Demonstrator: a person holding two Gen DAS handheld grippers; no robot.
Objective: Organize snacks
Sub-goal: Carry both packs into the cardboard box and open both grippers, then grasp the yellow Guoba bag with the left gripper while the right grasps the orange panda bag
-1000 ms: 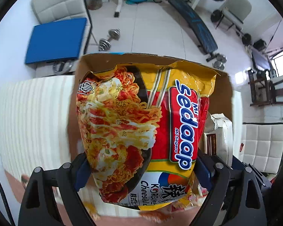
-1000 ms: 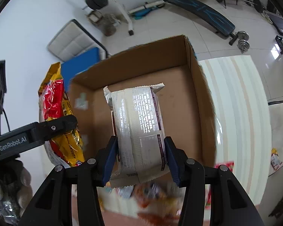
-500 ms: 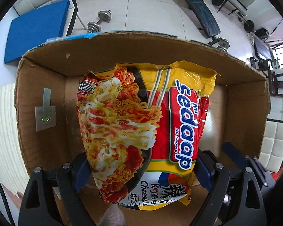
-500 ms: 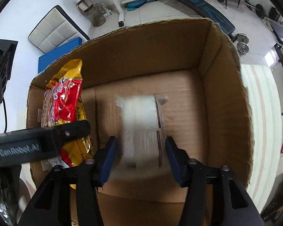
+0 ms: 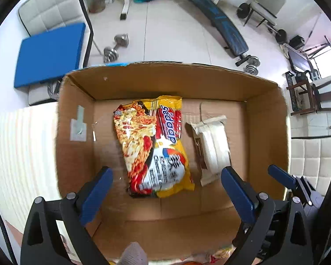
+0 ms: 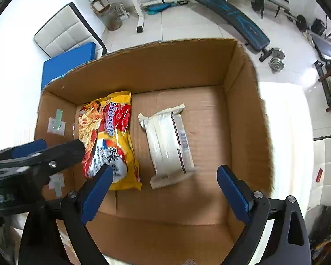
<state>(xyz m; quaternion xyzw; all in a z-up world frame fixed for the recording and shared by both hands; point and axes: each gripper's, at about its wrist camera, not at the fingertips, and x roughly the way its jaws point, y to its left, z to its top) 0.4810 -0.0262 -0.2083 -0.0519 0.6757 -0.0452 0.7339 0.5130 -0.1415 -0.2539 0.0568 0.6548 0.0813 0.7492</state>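
Note:
A yellow and red Sedaap noodle packet lies flat on the floor of an open cardboard box. A white snack pack lies beside it on the right. My left gripper is open and empty above the box's near side. In the right wrist view the noodle packet and the white pack lie side by side in the box. My right gripper is open and empty above them. The left gripper's finger shows at the left.
The box stands on a white ribbed surface. More snack packets peek out at the bottom edge. Beyond the box are a blue pad, dumbbells and a weight bench on the tiled floor.
Both grippers opened and let go. The noodle packet and the white pack dropped onto the box floor, and both grippers have drawn back from them.

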